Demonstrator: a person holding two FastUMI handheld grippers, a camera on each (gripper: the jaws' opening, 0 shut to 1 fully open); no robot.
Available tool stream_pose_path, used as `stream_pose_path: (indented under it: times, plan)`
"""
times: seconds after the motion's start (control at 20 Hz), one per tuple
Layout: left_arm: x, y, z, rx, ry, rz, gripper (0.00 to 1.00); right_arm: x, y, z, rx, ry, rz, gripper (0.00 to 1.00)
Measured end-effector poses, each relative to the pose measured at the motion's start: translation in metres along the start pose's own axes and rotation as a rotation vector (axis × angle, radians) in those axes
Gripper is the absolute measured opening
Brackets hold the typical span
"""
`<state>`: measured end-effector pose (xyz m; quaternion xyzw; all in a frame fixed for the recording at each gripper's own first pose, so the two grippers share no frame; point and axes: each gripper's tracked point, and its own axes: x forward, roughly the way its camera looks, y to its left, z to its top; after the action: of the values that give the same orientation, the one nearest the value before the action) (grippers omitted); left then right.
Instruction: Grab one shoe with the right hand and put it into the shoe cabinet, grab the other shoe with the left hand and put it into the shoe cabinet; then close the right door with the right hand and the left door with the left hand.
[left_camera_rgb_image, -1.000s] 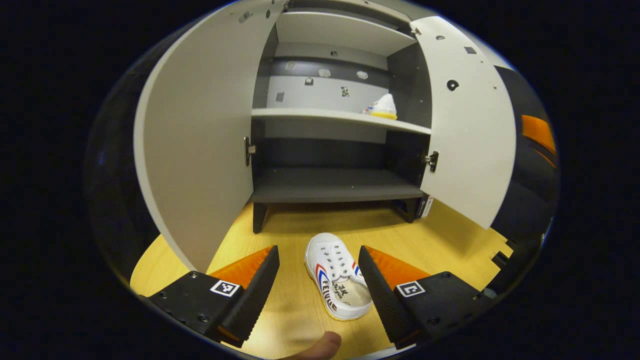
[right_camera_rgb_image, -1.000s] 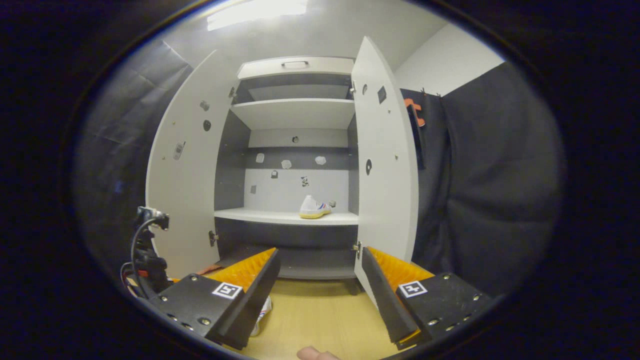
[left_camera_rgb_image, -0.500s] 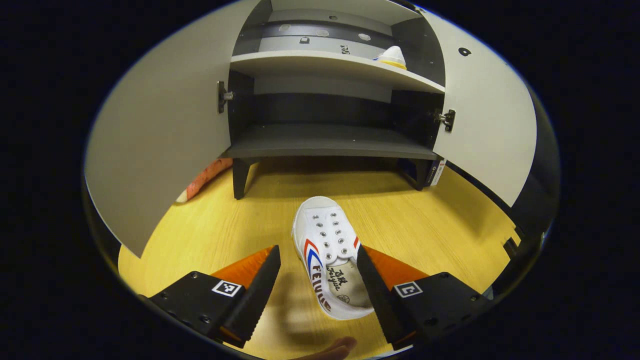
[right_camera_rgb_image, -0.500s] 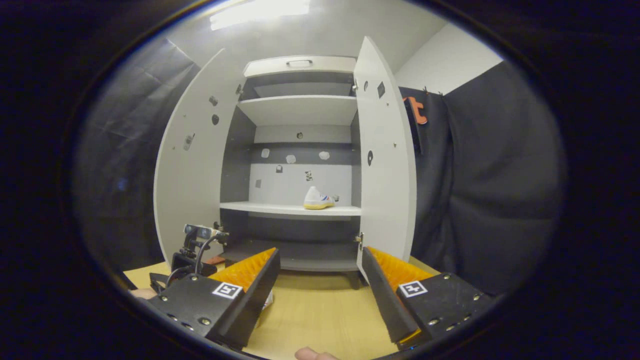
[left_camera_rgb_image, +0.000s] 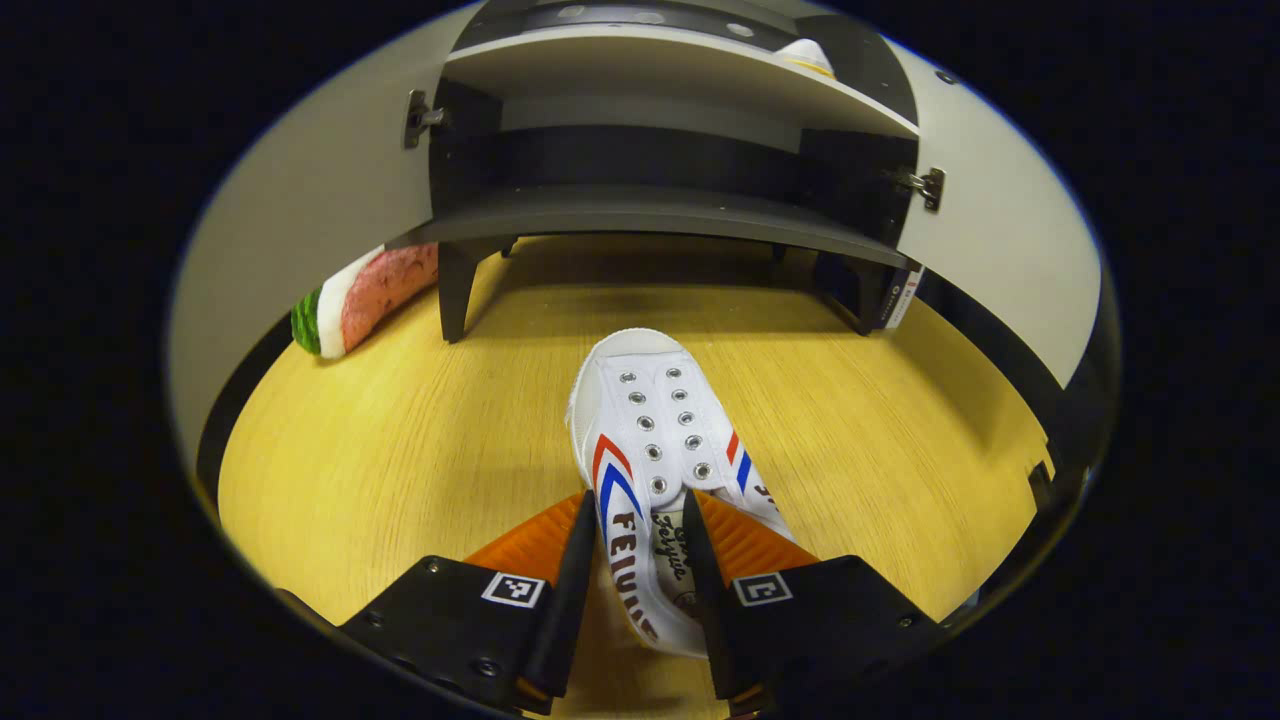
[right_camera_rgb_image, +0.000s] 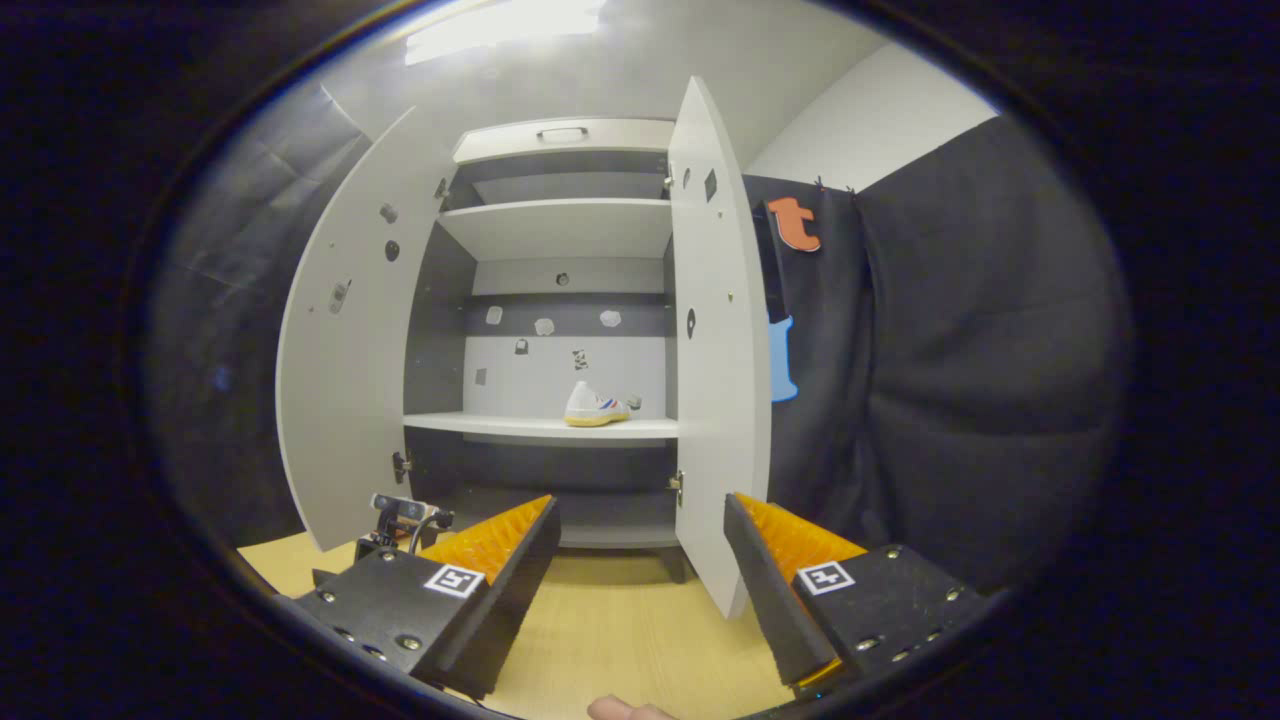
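On the wood floor (left_camera_rgb_image: 400, 440) before the open cabinet (right_camera_rgb_image: 560, 430), the left hand-held gripper (left_camera_rgb_image: 632, 560) pinches the shoe (left_camera_rgb_image: 655, 450) by its side wall for lifting, while the right hand-held gripper (right_camera_rgb_image: 640, 560) waits wide, empty.

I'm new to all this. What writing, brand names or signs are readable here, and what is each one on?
"FEIYU": printed along the side of the white shoe on the floor; the end of the word is cut off from view.
Script on its insole: too cramped to read.
Sticker on the cabinet foot: too small to read.
Square marks on the left tool: patterns, not words.
Stripes on the second shoe on the shelf: no readable text.
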<state>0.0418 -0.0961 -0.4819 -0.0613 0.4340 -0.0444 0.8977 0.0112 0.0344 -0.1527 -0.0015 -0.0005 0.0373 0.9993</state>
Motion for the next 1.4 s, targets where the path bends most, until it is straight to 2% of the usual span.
stream_pose_path:
  times: [0.2, 0.25, 0.3, 0.4, 0.5, 0.75, 0.95, 1.4]
  plan:
    - [0.001, 0.006, 0.003, 0.046, 0.000, 0.050, 0.47, 0.001, -0.006, -0.003, -0.007, 0.014, 0.004, 0.98]
    - [-0.002, 0.008, 0.005, 0.057, -0.003, 0.055, 0.40, 0.001, -0.011, -0.002, -0.008, 0.013, -0.006, 0.98]
    - [-0.005, 0.013, 0.012, 0.057, -0.033, 0.051, 0.23, 0.002, -0.015, -0.002, -0.002, 0.014, -0.015, 0.98]
    - [-0.002, 0.014, 0.006, 0.043, -0.006, 0.026, 0.01, 0.002, -0.017, 0.001, 0.016, 0.007, -0.014, 0.98]
    - [-0.004, 0.012, 0.009, 0.011, -0.033, 0.006, 0.01, 0.004, -0.021, -0.001, 0.020, 0.011, -0.025, 0.98]
    - [-0.036, 0.011, 0.010, 0.021, -0.082, -0.028, 0.01, 0.006, -0.018, -0.002, 0.009, 0.015, -0.024, 0.98]
    - [-0.077, 0.007, 0.043, 0.047, -0.197, -0.026, 0.01, 0.005, -0.009, -0.004, -0.008, 0.019, -0.002, 0.98]
    - [-0.172, -0.020, 0.134, 0.057, -0.408, -0.081, 0.01, -0.002, -0.006, 0.003, -0.003, 0.001, 0.013, 0.98]
